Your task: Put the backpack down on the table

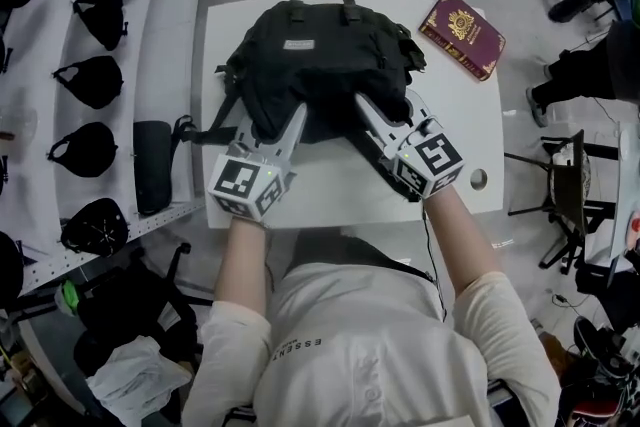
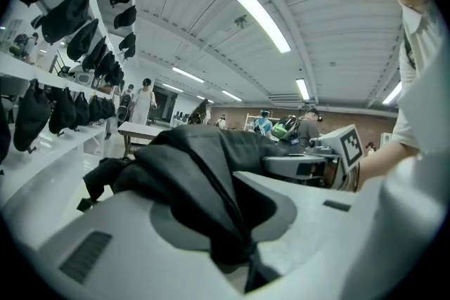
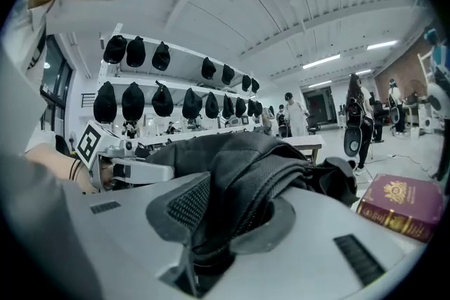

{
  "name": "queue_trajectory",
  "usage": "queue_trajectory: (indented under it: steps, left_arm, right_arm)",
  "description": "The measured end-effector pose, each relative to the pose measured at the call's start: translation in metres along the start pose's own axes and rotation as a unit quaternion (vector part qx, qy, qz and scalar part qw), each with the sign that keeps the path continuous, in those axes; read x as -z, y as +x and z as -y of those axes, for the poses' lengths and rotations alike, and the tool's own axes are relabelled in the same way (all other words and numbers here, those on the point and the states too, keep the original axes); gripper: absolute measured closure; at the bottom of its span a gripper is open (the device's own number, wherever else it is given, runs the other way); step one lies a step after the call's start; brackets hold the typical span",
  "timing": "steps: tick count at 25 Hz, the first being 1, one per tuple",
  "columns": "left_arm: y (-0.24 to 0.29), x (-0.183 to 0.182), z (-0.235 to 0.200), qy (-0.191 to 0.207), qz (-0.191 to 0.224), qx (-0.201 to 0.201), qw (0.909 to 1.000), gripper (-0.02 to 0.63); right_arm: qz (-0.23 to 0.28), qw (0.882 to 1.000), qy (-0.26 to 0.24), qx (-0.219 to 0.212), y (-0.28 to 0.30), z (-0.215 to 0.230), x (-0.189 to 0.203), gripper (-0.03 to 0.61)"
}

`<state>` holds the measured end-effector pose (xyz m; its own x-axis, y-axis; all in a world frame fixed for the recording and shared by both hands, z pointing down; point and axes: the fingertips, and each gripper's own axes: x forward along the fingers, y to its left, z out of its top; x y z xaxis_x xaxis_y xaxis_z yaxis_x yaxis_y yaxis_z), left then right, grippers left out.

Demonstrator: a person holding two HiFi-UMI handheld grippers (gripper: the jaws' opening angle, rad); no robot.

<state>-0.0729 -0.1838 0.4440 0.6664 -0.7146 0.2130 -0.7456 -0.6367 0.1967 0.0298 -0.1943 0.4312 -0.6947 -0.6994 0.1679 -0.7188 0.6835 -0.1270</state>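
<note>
- The black backpack [image 1: 320, 55] is seen on the white desk [image 1: 340, 183], toward its far edge.
- Its near edge is pinched by the left tool [image 1: 270, 123] and by the right tool [image 1: 388, 110].
- A red book [image 1: 462, 35] is laid on the desk, just right of the backpack.
- Black caps [image 1: 90, 77] are kept on shelves [image 1: 165, 25] at the left.

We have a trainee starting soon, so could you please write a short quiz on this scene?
1. True or false: only the right gripper is shut on the backpack.
2. What lies at the table's far right corner? A a maroon book, B a cap, C a mug.
3. Fill in: the shelves on the left hold black ____.
Key: 1 false, the left gripper clamps it too; 2 A; 3 caps.
</note>
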Motion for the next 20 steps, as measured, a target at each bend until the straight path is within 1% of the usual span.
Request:
queue_trajectory:
  steps: [7, 15, 17, 20]
  left_arm:
    - [-0.024, 0.034, 0.017, -0.025, -0.015, -0.001, 0.9996, 0.529]
    - [-0.044, 0.074, 0.033, -0.026, -0.031, -0.001, 0.9992, 0.525]
    - [-0.048, 0.084, 0.036, -0.021, -0.034, 0.000, 0.9992, 0.523]
    - [-0.052, 0.097, 0.040, 0.008, -0.025, 0.006, 0.9996, 0.517]
  right_arm:
    - [-0.018, 0.999, 0.025, -0.006, -0.020, -0.022, 0.031, 0.469]
    - [-0.043, 0.998, 0.054, 0.002, -0.040, -0.043, 0.068, 0.460]
    - [-0.051, 0.997, 0.060, 0.004, -0.043, -0.047, 0.077, 0.460]
    - [-0.059, 0.996, 0.065, 0.008, -0.048, -0.051, 0.090, 0.457]
